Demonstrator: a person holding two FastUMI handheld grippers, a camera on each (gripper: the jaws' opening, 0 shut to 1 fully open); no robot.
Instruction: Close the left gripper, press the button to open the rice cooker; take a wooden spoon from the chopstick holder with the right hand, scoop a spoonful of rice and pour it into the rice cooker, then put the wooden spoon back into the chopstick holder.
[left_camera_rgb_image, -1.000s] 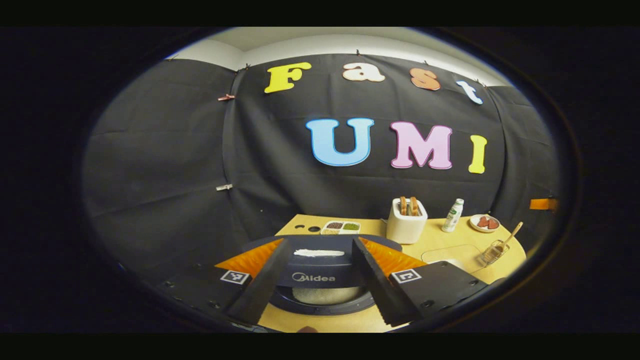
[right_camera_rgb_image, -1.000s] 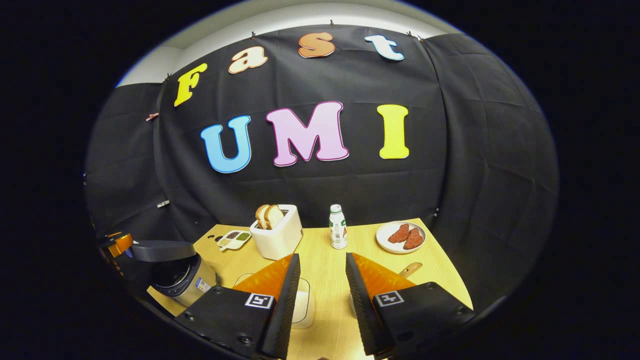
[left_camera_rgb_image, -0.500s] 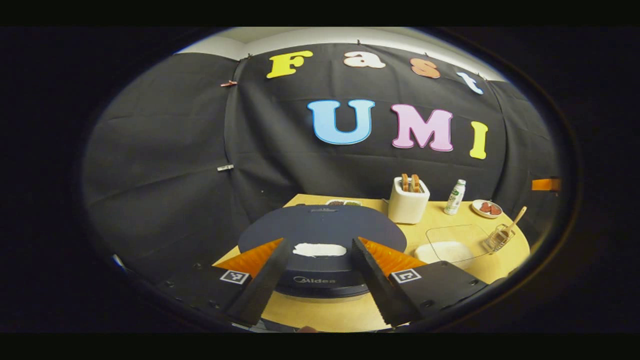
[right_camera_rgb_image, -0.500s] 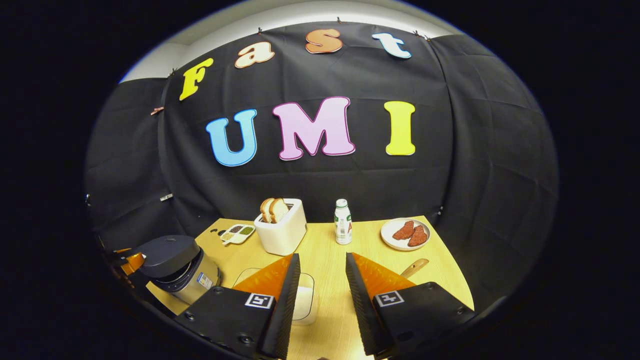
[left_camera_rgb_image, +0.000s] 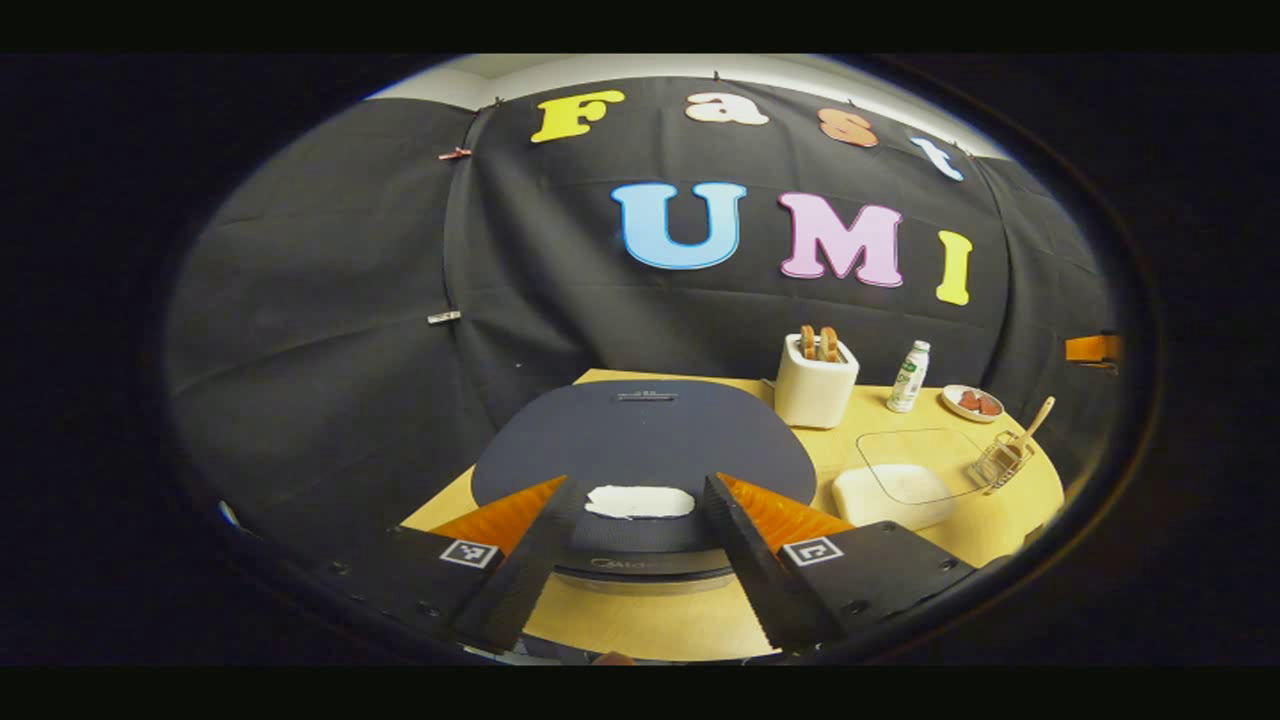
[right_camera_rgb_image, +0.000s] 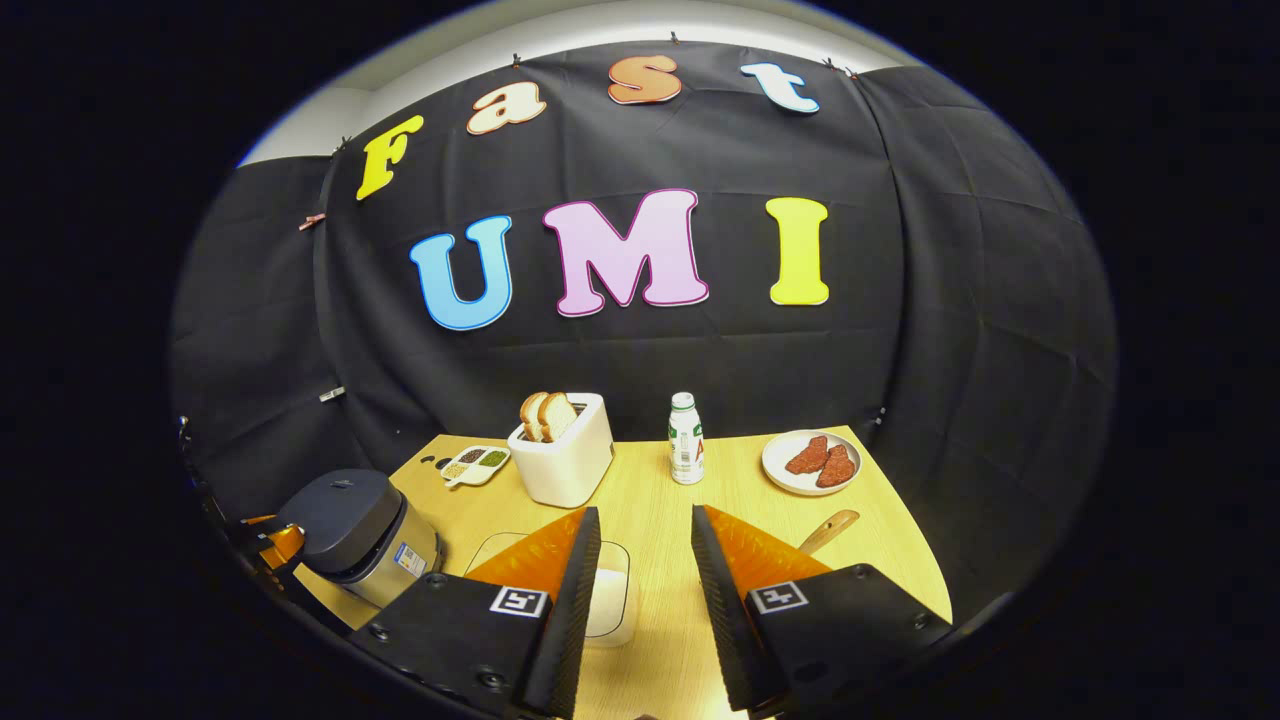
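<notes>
On the wooden table (right_camera_rgb_image: 660, 520), the rice cooker (left_camera_rgb_image: 640, 470) sits with its dark lid down, right in front of the left gripper (left_camera_rgb_image: 640, 545).

Both that gripper's fingers stand apart, holding nothing, and the pale button (left_camera_rgb_image: 640, 501) on the cooker's front shows in the gap between them. Further right, the right gripper (right_camera_rgb_image: 640, 590) hangs over the table with its fingers also apart and empty; a clear container of rice (right_camera_rgb_image: 607, 595) lies just under its left finger. A wooden spoon (left_camera_rgb_image: 1030, 425) leans tilted in the wire chopstick holder (left_camera_rgb_image: 1000, 460) beside that container, untouched. Behind stand a white toaster (right_camera_rgb_image: 562, 460) with bread, a small bottle (right_camera_rgb_image: 685, 450), a plate (right_camera_rgb_image: 810, 462) and a small divided dish (right_camera_rgb_image: 475, 462).
</notes>
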